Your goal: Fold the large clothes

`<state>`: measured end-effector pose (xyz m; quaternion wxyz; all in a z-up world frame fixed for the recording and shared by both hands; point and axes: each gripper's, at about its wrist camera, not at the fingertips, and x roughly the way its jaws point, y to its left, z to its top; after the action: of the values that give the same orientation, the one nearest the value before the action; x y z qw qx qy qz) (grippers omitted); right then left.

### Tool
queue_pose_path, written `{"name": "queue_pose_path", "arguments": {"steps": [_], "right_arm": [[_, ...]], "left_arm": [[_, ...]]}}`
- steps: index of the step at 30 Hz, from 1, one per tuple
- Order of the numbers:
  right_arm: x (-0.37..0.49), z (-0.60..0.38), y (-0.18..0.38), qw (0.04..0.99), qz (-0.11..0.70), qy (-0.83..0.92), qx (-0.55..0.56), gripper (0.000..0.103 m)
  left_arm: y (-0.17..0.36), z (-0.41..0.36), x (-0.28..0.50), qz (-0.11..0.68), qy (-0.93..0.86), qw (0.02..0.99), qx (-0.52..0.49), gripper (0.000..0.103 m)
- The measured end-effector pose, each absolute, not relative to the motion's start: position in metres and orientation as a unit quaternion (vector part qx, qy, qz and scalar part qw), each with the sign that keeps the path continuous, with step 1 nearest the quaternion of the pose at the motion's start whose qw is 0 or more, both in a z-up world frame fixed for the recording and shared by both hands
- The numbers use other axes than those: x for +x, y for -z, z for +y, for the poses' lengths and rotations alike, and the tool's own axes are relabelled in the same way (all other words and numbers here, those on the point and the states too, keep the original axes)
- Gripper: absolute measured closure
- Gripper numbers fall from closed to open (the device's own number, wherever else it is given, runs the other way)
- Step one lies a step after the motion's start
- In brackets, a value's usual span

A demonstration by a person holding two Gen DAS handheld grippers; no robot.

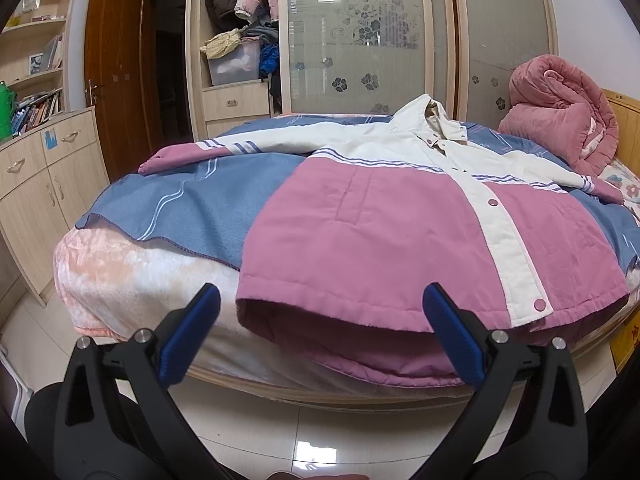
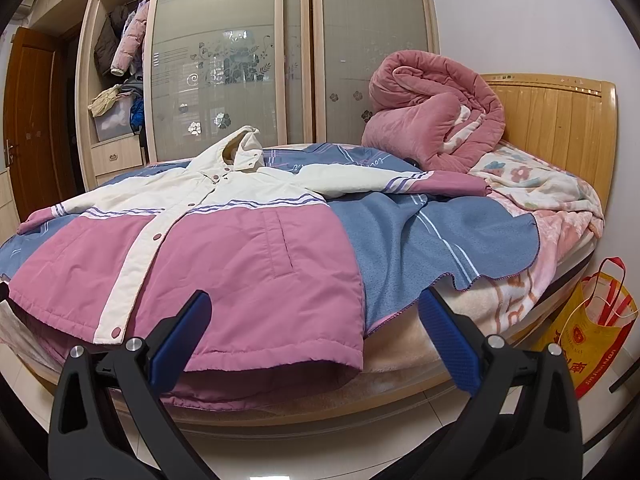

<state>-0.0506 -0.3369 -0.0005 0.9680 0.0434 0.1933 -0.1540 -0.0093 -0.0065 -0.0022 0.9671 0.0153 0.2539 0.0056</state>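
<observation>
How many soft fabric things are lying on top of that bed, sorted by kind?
Jackets: 1, the pink and white jacket spread flat, buttoned.
Blankets spread under it: 1, the blue blanket.
Rolled-up quilts: 1, the pink quilt by the headboard.
Floral covers: 1, the floral blanket beside the quilt.
Total: 4.

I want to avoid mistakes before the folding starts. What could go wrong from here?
1. The jacket hem hangs over the bed edge, so a pull there might drag it toward the floor.
2. The blue blanket lies loose under it; a deep pinch by the right claw could catch both layers.
</observation>
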Motion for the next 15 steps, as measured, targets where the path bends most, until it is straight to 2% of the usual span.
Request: {"name": "queue_pose_path", "arguments": {"steps": [15], "right_arm": [[-0.0510,-0.3374,0.0000,0.968,0.193,0.154,0.043,0.001]], "left_arm": [[0.0030,-0.0050,-0.0079,0.255,-0.006,0.967,0.015,0.002]]}}
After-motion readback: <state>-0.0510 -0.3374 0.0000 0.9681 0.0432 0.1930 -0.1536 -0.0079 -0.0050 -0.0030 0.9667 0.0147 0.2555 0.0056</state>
